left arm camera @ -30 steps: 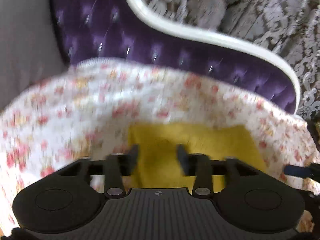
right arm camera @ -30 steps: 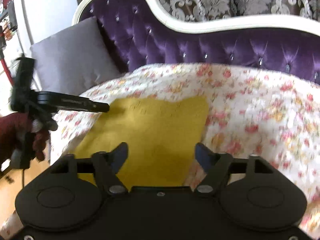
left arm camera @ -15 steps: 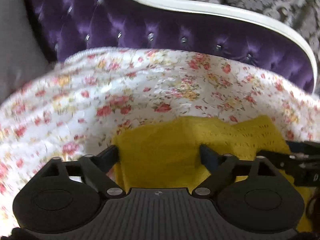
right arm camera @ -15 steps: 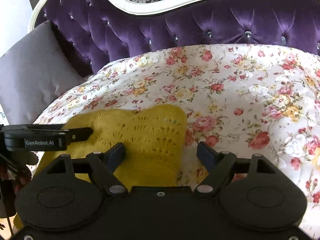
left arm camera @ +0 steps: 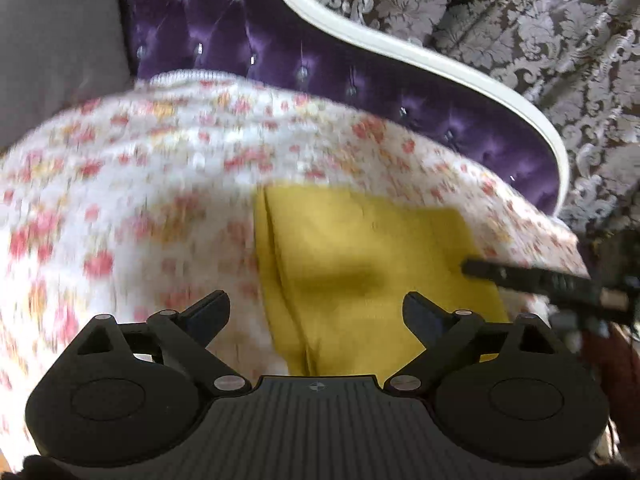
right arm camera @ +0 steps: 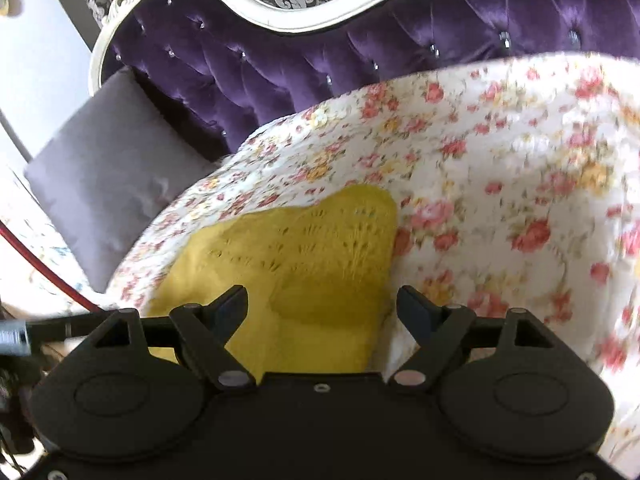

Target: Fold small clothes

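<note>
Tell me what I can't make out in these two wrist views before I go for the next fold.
- Yellow garment, left wrist view: near edge hidden behind the left gripper; motion blur hides its knit.
- Garment's near and left parts, right wrist view: covered by the right gripper.
- Floral bedspread: smeared by blur.
- Garment type and layer count: unclear in both views.

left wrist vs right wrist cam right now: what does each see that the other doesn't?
Left wrist only: the right hand-held gripper's finger reaching in over the garment's right edge, and a lengthwise fold ridge down the garment's left side.

Right wrist only: the garment's lacy knit pattern in focus, a red cable, and the white wall.

Both: yellow knit garment on the floral bedspread, grey cushion, purple tufted headboard, each view's own jaws standing open.
</note>
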The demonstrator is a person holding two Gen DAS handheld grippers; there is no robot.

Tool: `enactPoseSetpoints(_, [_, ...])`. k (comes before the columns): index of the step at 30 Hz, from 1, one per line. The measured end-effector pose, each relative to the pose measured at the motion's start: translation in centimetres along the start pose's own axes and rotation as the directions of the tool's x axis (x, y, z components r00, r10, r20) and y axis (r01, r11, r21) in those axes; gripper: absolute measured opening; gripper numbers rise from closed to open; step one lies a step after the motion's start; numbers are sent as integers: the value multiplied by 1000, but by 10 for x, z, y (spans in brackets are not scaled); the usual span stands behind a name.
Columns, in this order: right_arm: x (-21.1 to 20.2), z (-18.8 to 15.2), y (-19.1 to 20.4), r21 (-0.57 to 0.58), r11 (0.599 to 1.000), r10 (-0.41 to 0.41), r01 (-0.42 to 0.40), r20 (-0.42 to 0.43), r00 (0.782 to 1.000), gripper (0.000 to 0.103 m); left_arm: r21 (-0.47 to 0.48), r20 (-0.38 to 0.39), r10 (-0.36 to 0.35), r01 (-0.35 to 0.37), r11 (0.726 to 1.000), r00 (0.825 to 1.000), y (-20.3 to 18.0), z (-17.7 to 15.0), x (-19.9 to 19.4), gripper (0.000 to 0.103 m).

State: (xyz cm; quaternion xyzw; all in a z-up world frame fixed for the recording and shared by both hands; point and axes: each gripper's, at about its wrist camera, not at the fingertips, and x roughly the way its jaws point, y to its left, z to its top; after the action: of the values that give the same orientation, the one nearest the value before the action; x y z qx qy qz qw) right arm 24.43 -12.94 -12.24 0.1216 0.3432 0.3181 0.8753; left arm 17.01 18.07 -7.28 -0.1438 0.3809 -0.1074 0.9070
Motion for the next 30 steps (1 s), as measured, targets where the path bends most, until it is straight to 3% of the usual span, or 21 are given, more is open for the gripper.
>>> enactPoseSetpoints(7, [3,-8,0,-5,999,52,-53,-12,999,83,-30,-103,-87,84,996,991,-8,-32,18,94])
enactPoseSetpoints(13, [14,-4,-1,-13,993,114,-114,-10,993,87,-38,-76,-135,132,990,988,-15,-26,39,94])
enactPoseSetpoints(22, [31,3,-12,51,973,222,-223,24,975,90,-121,-37,-273,267,956,961,-9,-20,55,92])
enactPoseSetpoints(23, [31,4,-12,52,974,219,-220,21,976,84,-138,-42,-285,277,951,958,-8,-21,53,89])
enactPoseSetpoints(24, [30,4,-11,47,977,206,-207,18,978,68,-157,-41,-292,282,946,956,-5,-23,50,85])
enactPoseSetpoints(25, [29,5,-10,40,982,182,-182,11,983,59,-179,-40,-299,287,941,954,-3,-26,49,82])
enactPoseSetpoints(26, [28,5,-9,29,989,147,-147,4,989,44,-186,-43,-297,285,940,954,-1,-28,48,68])
enactPoseSetpoints(27, [27,5,-8,19,991,133,-133,0,991,43,-187,-52,-282,268,945,958,-1,-30,48,34])
enactPoseSetpoints(28, [25,4,-8,22,991,134,-134,0,991,42,-195,-76,-263,244,950,962,-1,-30,50,14])
enactPoseSetpoints(30, [20,5,-4,22,993,117,-117,3,993,40,-245,-94,-303,273,930,948,1,-33,53,15])
